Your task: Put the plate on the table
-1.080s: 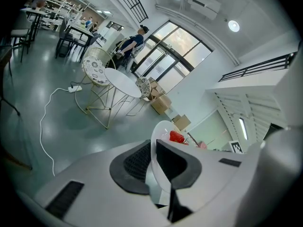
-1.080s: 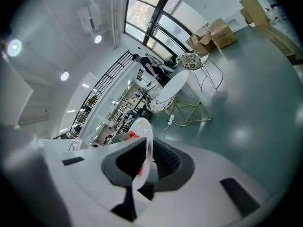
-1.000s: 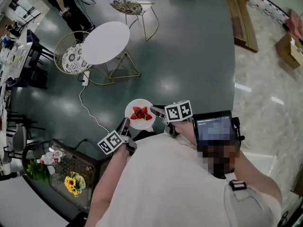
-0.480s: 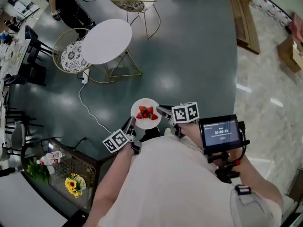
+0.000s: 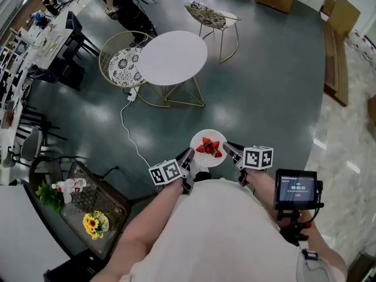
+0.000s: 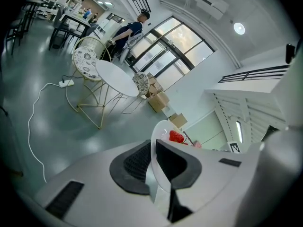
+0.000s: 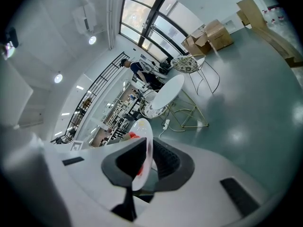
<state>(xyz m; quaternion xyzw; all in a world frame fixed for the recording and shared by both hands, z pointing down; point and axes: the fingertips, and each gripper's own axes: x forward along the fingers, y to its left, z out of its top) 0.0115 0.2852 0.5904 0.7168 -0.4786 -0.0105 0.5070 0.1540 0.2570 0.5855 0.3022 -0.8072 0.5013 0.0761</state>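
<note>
A white plate [image 5: 208, 148] carrying several strawberries [image 5: 210, 147] hangs above the dark floor, in front of the person's chest. My left gripper [image 5: 187, 157] is shut on the plate's left rim and my right gripper [image 5: 230, 151] is shut on its right rim. In the left gripper view the plate [image 6: 157, 135] stands edge-on between the pads of the left gripper [image 6: 152, 164]. The right gripper view shows the plate [image 7: 142, 129] the same way in the right gripper [image 7: 147, 162]. The round white table [image 5: 173, 58] stands some way ahead, bare on top, and appears as the table [image 6: 116, 77] and the table [image 7: 168, 91] in the gripper views.
A round patterned chair [image 5: 122, 65] stands left of the table and another chair [image 5: 210, 15] behind it. A white power strip and cable [image 5: 130, 116] lie on the floor. A dark side table with yellow flowers [image 5: 91, 223] is at lower left. A person [image 5: 126, 2] stands beyond the chairs.
The head view has swung, so the white table now lies more directly ahead of the plate. Both grippers keep their hold on the plate's rims.
</note>
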